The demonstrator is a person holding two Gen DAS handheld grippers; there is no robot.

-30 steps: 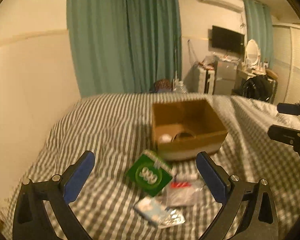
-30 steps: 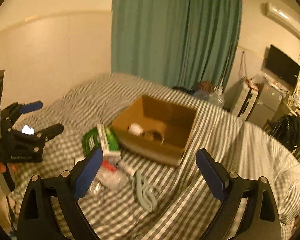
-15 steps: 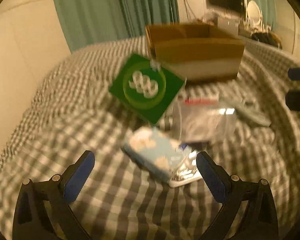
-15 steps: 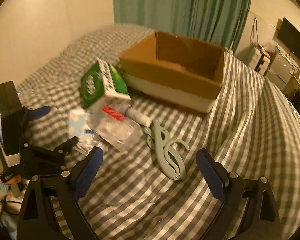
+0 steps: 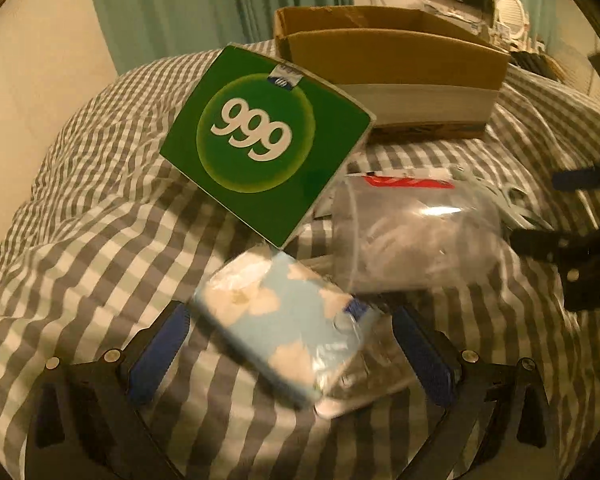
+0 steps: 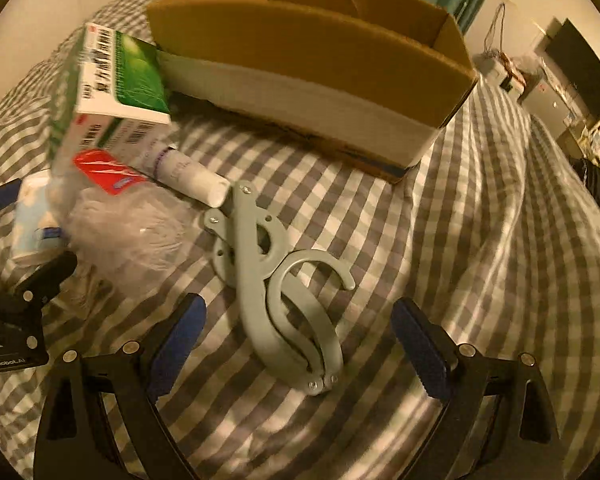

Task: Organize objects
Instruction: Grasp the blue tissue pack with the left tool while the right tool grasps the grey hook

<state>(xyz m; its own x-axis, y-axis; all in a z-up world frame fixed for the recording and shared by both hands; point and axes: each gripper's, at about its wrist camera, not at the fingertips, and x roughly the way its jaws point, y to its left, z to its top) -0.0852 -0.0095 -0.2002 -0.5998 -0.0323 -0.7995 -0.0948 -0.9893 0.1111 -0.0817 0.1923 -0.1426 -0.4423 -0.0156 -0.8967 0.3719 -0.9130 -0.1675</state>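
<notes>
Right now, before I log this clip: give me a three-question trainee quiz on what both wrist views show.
1. True or false: the left gripper is shut on the blue tissue pack.
2. Which item lies between the right gripper's open fingers? A) grey folding hanger B) white tube C) green 999 box
3. Fill in: the green 999 box leans beside the ____ on the checked bedcover.

Key: 1 false, its fingers are open on either side of the pack; 2 A; 3 cardboard box.
</notes>
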